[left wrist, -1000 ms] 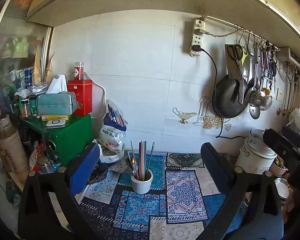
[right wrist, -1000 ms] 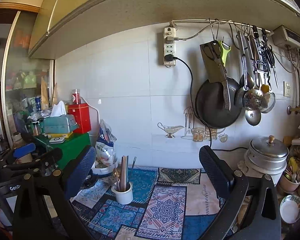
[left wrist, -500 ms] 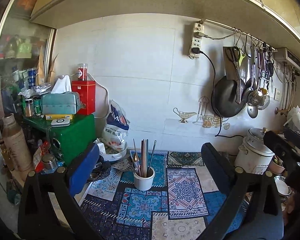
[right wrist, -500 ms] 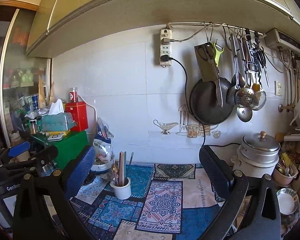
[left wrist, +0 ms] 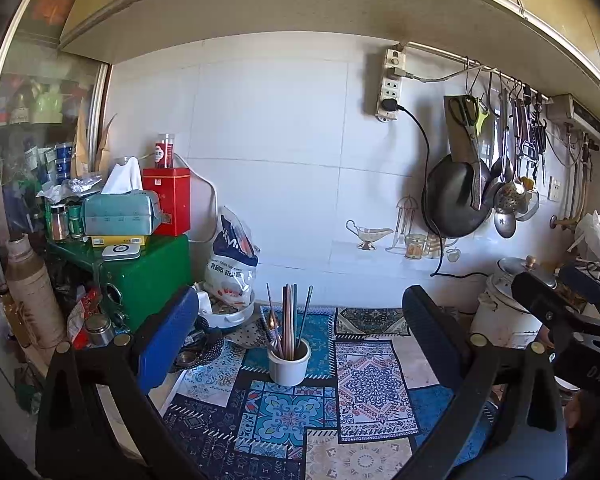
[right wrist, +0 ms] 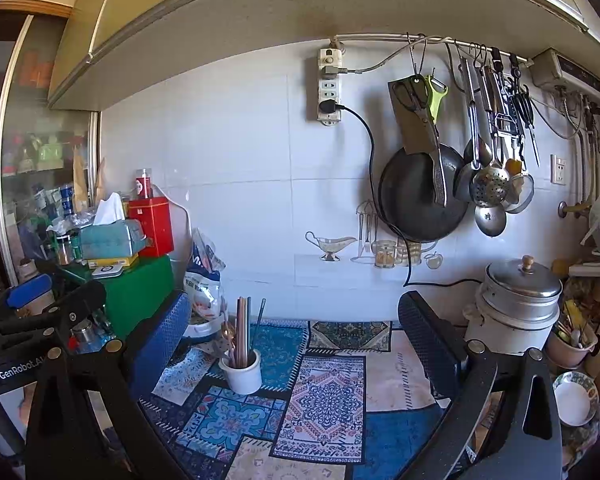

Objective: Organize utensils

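A white ceramic utensil cup stands upright near the centre-left of a kitchen worktop covered by a blue patchwork-patterned mat, holding chopsticks and what looks like a spoon, all handle-down and leaning slightly against the rim. The left gripper and the right gripper both hover above the near edge of the mat, their fingers spread wide and empty, with the cup framed between the blue pad and the black pad in each wrist view. Neither gripper touches the cup; both sit well back from it, apparently lined up on it as the likely item to handle.

The chopsticks are long, thin and mixed in colour, pinkish and grey-metal, bunched at the cup's left side; the cup itself is short, plain and glazed. Along the far wall, more utensils hang from a rail: a dark wok, a cleaver, scissors, a slotted ladle and skimmers, kept off the worktop on hooks. At far right sit a lidded steel pot and a pink tub crowded with further cutlery, perhaps a source for sorting. At left, a green box, a red tin and a tissue box are stacked clear of the mat.
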A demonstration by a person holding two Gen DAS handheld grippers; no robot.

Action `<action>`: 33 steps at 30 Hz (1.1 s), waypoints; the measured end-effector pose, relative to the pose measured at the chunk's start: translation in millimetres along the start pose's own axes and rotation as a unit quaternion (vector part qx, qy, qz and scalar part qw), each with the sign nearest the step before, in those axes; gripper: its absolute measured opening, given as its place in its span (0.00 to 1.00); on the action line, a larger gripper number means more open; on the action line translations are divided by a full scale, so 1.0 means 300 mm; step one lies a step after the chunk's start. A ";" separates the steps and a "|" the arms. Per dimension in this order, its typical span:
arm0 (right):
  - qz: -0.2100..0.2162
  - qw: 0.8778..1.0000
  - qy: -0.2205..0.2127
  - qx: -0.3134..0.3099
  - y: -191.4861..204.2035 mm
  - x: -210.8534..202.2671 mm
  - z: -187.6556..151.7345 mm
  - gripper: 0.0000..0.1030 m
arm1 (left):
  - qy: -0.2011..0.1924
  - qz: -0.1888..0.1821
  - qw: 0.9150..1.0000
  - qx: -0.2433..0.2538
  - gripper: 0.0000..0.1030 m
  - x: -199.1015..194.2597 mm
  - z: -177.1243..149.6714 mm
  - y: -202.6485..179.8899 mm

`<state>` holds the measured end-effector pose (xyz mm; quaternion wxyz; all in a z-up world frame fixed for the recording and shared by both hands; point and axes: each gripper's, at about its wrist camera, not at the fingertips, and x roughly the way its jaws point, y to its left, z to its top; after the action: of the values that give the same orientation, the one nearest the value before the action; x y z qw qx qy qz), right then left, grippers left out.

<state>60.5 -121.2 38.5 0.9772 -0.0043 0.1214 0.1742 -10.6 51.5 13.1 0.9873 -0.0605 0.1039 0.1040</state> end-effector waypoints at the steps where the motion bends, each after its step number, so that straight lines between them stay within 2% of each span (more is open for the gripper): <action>1: 0.000 1.000 0.001 0.001 0.000 0.001 -0.001 1.00 | 0.000 0.001 1.000 0.000 0.99 0.001 0.000 -0.001; 33: -0.001 1.000 0.001 0.004 0.015 0.006 0.002 1.00 | -0.003 -0.004 1.000 0.005 0.99 0.020 -0.001 -0.001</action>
<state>60.8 -116.4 38.7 0.9771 -0.0010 0.1233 0.1732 -5.0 52.3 11.6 0.9883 -0.0554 0.1012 0.0996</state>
